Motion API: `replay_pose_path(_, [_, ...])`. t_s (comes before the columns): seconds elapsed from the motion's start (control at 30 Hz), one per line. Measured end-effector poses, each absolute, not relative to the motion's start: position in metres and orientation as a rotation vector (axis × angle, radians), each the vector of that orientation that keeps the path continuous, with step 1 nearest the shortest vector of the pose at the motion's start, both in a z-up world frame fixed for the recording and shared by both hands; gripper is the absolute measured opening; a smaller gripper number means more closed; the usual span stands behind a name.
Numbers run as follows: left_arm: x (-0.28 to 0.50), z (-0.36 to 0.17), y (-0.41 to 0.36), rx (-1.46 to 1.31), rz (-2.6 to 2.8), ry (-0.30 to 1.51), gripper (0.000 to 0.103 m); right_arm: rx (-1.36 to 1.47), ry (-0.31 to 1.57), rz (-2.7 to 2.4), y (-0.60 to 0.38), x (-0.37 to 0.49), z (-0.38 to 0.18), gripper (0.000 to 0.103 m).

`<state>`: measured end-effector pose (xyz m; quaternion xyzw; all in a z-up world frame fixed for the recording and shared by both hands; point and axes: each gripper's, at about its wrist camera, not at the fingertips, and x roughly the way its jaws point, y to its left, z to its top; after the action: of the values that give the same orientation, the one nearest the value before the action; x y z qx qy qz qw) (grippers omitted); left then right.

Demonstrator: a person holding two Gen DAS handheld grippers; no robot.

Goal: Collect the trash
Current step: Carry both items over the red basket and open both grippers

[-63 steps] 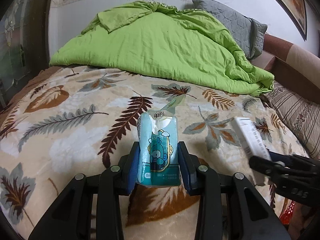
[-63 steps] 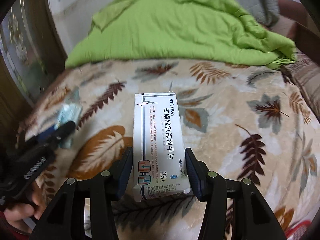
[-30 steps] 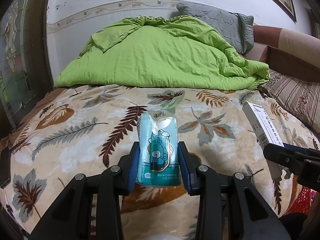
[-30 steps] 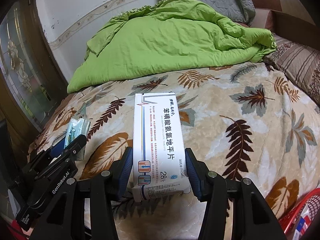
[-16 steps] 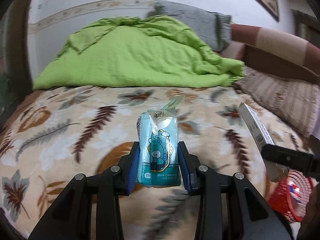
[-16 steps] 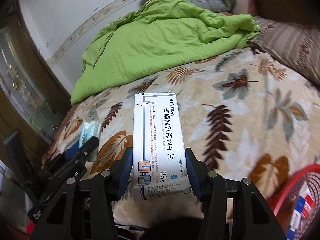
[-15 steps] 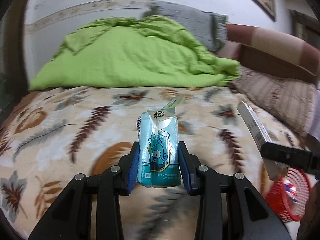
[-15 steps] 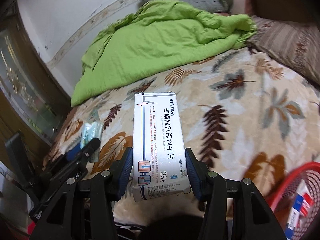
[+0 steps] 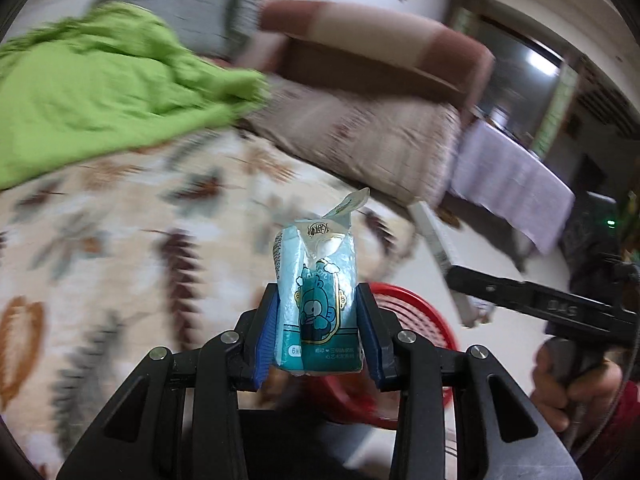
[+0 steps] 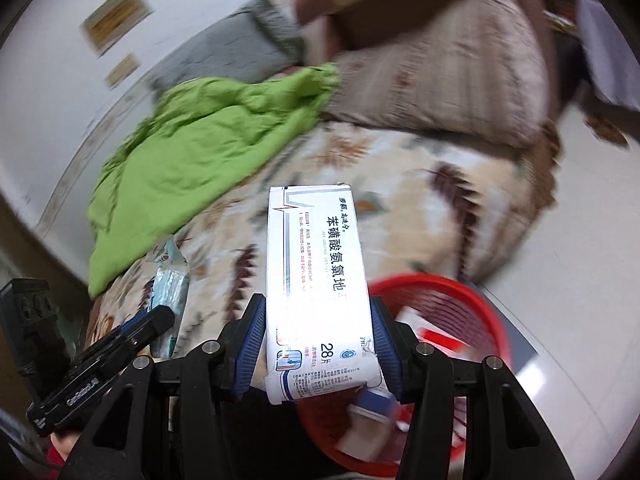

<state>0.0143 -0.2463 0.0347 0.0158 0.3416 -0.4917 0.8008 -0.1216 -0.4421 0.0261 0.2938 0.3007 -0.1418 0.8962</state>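
Note:
My left gripper (image 9: 318,330) is shut on a blue tissue packet (image 9: 318,300) with a cartoon print, held upright above the bed's edge. My right gripper (image 10: 318,344) is shut on a white medicine box (image 10: 316,276) with blue Chinese print. A red mesh trash basket (image 10: 452,304) stands on the floor beside the bed, just below and right of the box; it holds several pieces of trash. In the left wrist view the basket (image 9: 416,320) shows behind the packet, and the right gripper with the box (image 9: 438,248) is at the right.
The bed has a leaf-patterned blanket (image 9: 120,248), a green quilt (image 9: 100,92), a striped pillow (image 10: 440,64) and a brown headboard (image 9: 380,52). A table with a lilac cloth (image 9: 508,184) stands beyond. Light floor (image 10: 580,280) lies right of the basket.
Both grippers have swung right, away from the middle of the bed, toward the red basket, still holding the packet and the box. The basket is now much fuller in view.

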Motion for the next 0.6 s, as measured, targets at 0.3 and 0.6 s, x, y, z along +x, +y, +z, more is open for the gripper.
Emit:
replay_pose_path(0.3, [-0.012, -0.009, -0.320, 0.109, -1.190, 0.944, 0.055, 0.754, 0.692, -0.362, -0.479, -0.149, -0.022, 0.059])
replay_pose_path(0.6, [-0.005, 0.026, -0.272, 0.067, -1.067, 0.787, 0.077, 0.530, 0.655, -0.575, -0.444, -0.145, 0.014, 0.080])
